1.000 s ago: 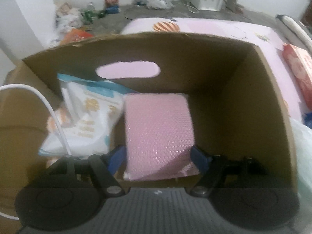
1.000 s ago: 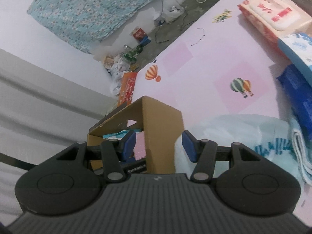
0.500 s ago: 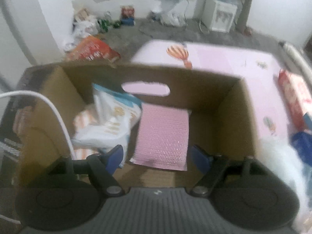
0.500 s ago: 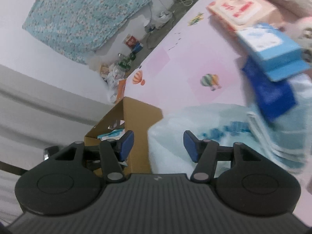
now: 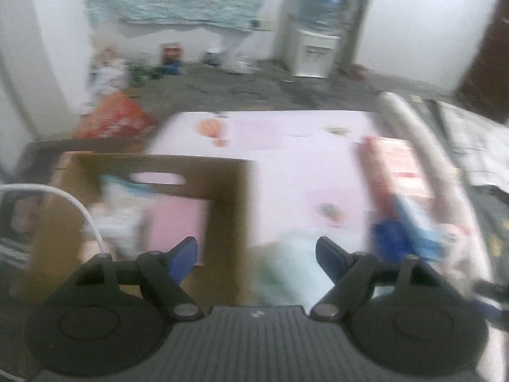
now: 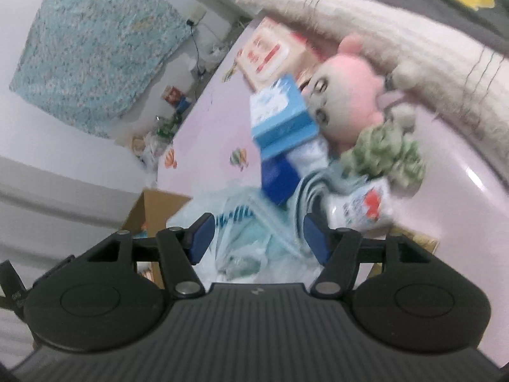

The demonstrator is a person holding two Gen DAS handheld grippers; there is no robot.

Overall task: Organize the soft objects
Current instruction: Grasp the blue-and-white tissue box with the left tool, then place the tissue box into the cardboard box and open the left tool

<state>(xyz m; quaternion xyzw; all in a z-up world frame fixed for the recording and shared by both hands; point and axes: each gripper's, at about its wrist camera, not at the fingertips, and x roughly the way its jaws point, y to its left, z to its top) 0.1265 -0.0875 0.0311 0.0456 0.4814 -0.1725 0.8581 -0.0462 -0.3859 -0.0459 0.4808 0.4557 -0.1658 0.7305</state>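
A brown cardboard box point(image 5: 229, 178) stands at the left of the pink mat; inside lie a pink bubble-wrap pack point(image 5: 178, 222) and a white-blue soft pack point(image 5: 117, 213). My left gripper point(image 5: 256, 254) is open and empty, raised above the box's right wall. My right gripper point(image 6: 254, 235) is open and empty over a pale blue plastic bag point(image 6: 241, 235). Beyond it lie a blue tissue pack point(image 6: 280, 117), a dark blue pack point(image 6: 276, 175), a pink plush toy point(image 6: 346, 98), a green fluffy thing point(image 6: 388, 156) and a small white pack point(image 6: 362, 207).
A red-and-white wipes pack point(image 6: 273, 54) lies at the mat's far side, also in the left wrist view point(image 5: 397, 165). A fuzzy white roll point(image 6: 381, 28) borders the mat. A white cable point(image 5: 73, 203) crosses the box's left. Clutter and a water dispenser point(image 5: 318, 47) stand on the floor beyond.
My left gripper let go of the pink pack, left it in the box, and pulled back up and to the right. My right gripper swung right towards the pile of soft things.
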